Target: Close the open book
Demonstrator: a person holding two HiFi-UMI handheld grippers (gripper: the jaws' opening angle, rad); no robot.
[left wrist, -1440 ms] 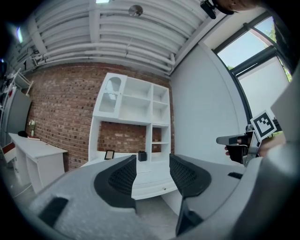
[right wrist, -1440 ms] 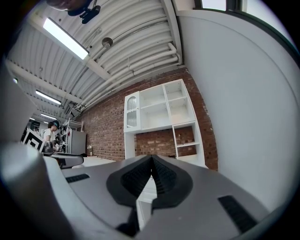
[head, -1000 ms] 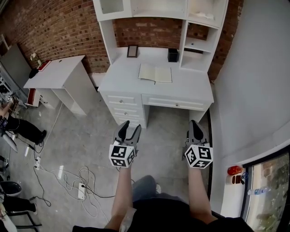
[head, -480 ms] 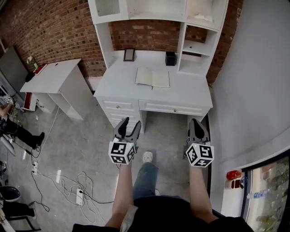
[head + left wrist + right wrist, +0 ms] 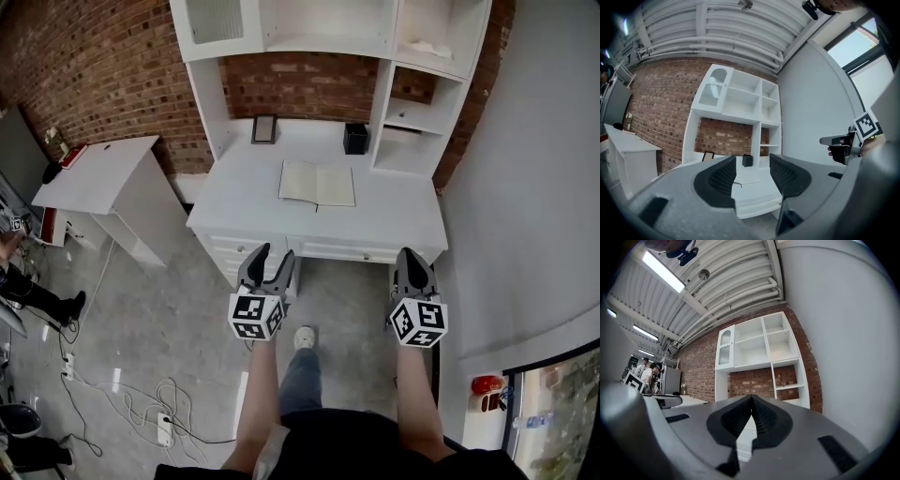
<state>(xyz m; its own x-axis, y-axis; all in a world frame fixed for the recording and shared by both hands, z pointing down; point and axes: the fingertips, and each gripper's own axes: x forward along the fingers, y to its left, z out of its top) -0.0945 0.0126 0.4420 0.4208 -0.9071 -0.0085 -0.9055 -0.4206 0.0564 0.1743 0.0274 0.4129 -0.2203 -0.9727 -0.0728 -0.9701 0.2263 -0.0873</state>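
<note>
An open book [image 5: 317, 184] with pale pages lies flat in the middle of the white desk [image 5: 244, 199]. My left gripper [image 5: 269, 260] hangs open over the floor in front of the desk's drawers, well short of the book. In the left gripper view the book [image 5: 751, 181] shows as a thin edge between the spread jaws of the left gripper [image 5: 753, 174]. My right gripper [image 5: 413, 262] is held shut near the desk's right front corner. In the right gripper view the right gripper [image 5: 752, 408] has its tips touching with nothing between them.
A small picture frame [image 5: 263, 129] and a black box [image 5: 355, 139] stand at the back of the desk under a white hutch [image 5: 328, 37]. A second white table [image 5: 89, 173] stands at the left. Cables and a power strip [image 5: 166, 427] lie on the floor.
I have walked closer to the desk; it fills more of the head view. Both grippers keep the same pose, left open and right shut.
</note>
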